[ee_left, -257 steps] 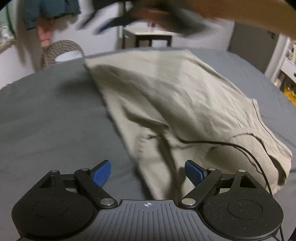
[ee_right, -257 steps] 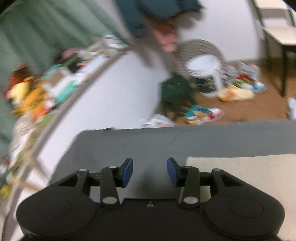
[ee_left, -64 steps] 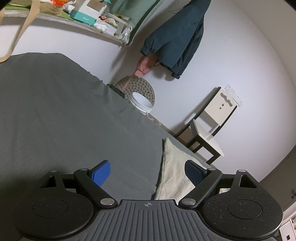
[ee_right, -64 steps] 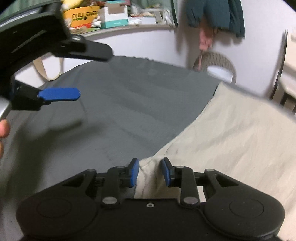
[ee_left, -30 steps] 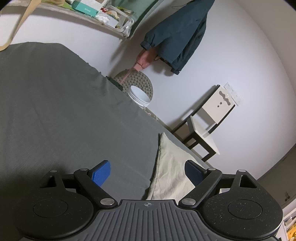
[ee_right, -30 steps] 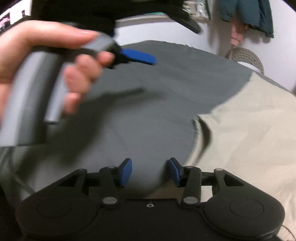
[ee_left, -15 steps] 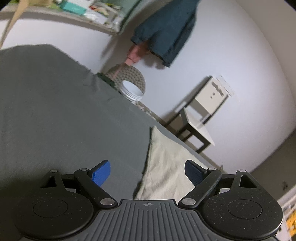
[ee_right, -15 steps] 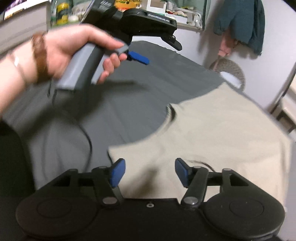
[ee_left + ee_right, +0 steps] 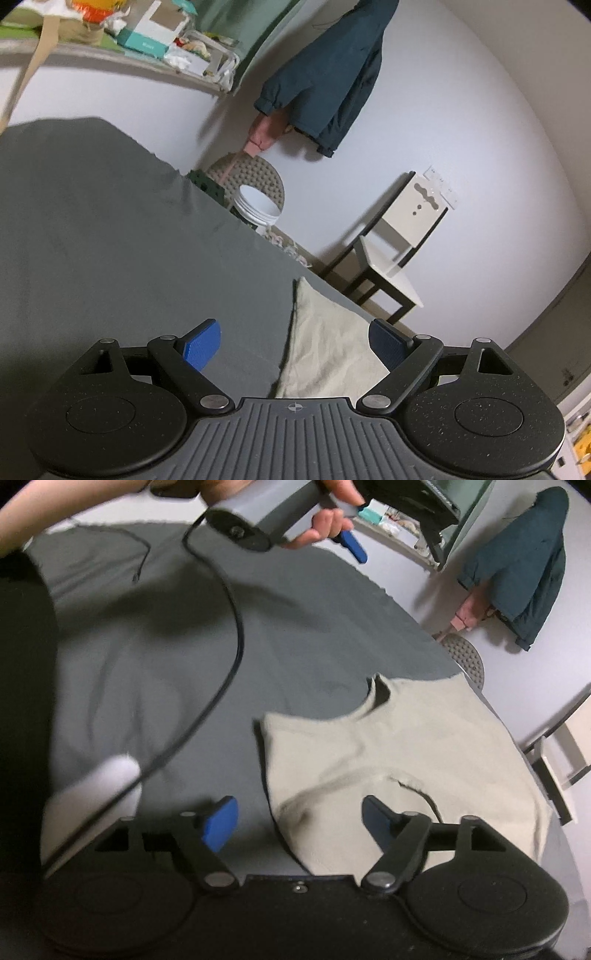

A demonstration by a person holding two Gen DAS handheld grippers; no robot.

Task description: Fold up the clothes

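A beige T-shirt lies spread flat on the grey bed sheet, its neck opening toward the left. My right gripper is open and empty, held above the shirt's near left corner. My left gripper is open and empty, raised above the bed; a strip of the same shirt shows between its fingers. In the right wrist view the hand-held left gripper hangs high at the top, its cable trailing down over the sheet.
A white chair stands past the far edge of the bed. A wicker basket with a white tub sits by the wall. A dark teal jacket hangs above. A cluttered shelf runs along the left wall.
My right gripper let go of the shirt edge, opened wide and pulled back, bringing the whole shirt into view. My left gripper stayed open and lifted away over the bed.
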